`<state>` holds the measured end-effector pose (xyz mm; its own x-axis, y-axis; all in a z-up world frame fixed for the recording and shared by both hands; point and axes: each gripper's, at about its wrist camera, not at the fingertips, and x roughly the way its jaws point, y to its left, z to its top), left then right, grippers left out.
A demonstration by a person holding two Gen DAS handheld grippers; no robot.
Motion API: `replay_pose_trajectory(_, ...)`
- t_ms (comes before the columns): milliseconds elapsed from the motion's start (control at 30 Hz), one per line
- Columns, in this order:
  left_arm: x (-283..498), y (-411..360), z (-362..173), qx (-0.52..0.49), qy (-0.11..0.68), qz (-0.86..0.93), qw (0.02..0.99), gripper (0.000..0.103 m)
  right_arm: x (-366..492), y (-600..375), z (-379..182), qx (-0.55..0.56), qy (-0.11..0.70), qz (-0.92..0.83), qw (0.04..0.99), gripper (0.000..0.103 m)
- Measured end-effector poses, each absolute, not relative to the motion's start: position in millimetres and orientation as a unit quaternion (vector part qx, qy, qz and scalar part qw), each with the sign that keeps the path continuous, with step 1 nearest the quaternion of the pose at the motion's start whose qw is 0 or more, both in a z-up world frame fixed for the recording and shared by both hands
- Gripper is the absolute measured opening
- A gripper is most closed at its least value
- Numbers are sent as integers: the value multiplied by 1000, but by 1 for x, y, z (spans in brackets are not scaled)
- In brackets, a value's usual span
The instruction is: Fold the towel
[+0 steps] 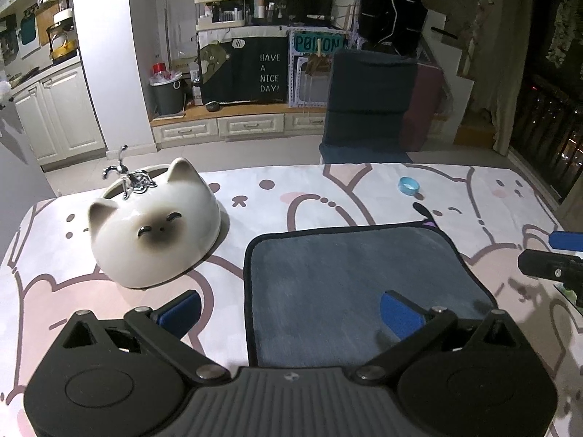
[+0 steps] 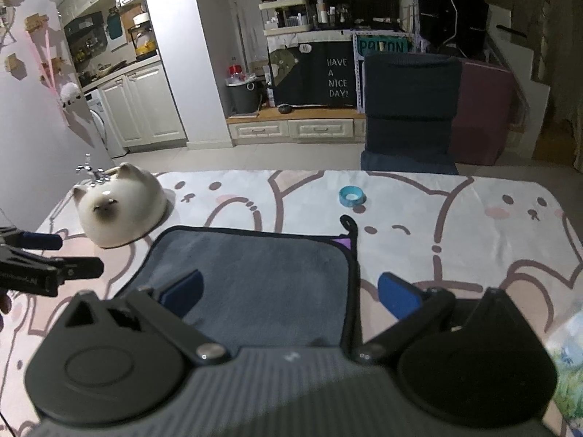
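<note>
A grey towel point(image 1: 349, 284) with a black hem lies flat on the table, with a black hanging loop and a purple tag at its far right corner point(image 2: 344, 242). My left gripper point(image 1: 288, 313) is open and straddles the towel's near left edge. My right gripper point(image 2: 291, 291) is open and straddles the towel's point(image 2: 262, 273) near right edge. Neither holds anything. The right gripper shows at the right edge of the left wrist view point(image 1: 550, 266), and the left gripper at the left edge of the right wrist view point(image 2: 51, 269).
A white ceramic cat-shaped basin point(image 1: 153, 233) with a chrome tap stands left of the towel. A small blue tape roll point(image 1: 410, 184) lies beyond it. The tablecloth point(image 1: 291, 196) has a cartoon print. A dark chair point(image 1: 368, 105) stands behind the table.
</note>
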<state>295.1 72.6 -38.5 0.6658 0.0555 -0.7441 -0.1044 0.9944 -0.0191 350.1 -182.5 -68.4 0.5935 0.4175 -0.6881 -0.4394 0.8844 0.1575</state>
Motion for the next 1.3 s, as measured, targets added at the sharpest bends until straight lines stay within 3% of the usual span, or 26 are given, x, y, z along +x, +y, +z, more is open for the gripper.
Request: replay_pose_trajectory(1300, 123, 42, 25, -35, 334, 45, 941, 103, 190, -225, -19, -26, 325, 262, 908, 103)
